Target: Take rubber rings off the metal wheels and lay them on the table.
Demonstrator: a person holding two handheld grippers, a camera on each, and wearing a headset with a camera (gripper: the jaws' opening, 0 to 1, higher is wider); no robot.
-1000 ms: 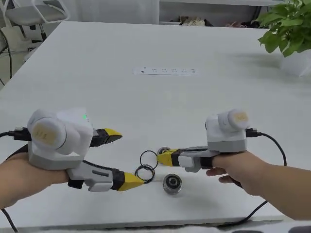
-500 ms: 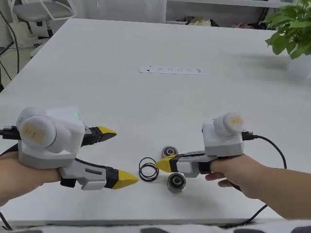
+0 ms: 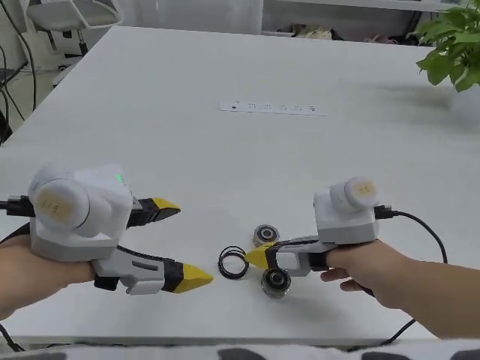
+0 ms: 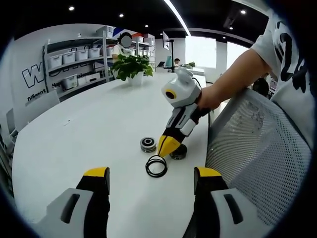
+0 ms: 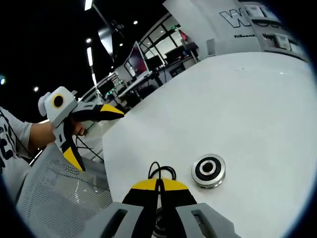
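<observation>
Two black rubber rings (image 3: 233, 262) lie overlapping on the white table (image 3: 247, 165), also seen in the left gripper view (image 4: 156, 166). My right gripper (image 3: 251, 257) is shut, its yellow tips at the rings' right edge. In the right gripper view a thin black strand of one ring (image 5: 162, 171) runs into the seam of the shut right gripper (image 5: 158, 184). One metal wheel (image 3: 265, 235) sits just beyond the rings. Another wheel (image 3: 276, 281) lies under the right gripper's body. My left gripper (image 3: 184, 241) stands open left of the rings, holding nothing.
A white power strip (image 3: 271, 108) lies across the middle of the table. A potted plant (image 3: 454, 45) stands at the far right. A chair (image 3: 71, 15) is beyond the far left corner. The right gripper's cable (image 3: 424, 225) trails off to the right.
My right gripper moved slightly toward me, bringing one ring down onto the other so the two now overlap. The left gripper has pulled back a little to the left.
</observation>
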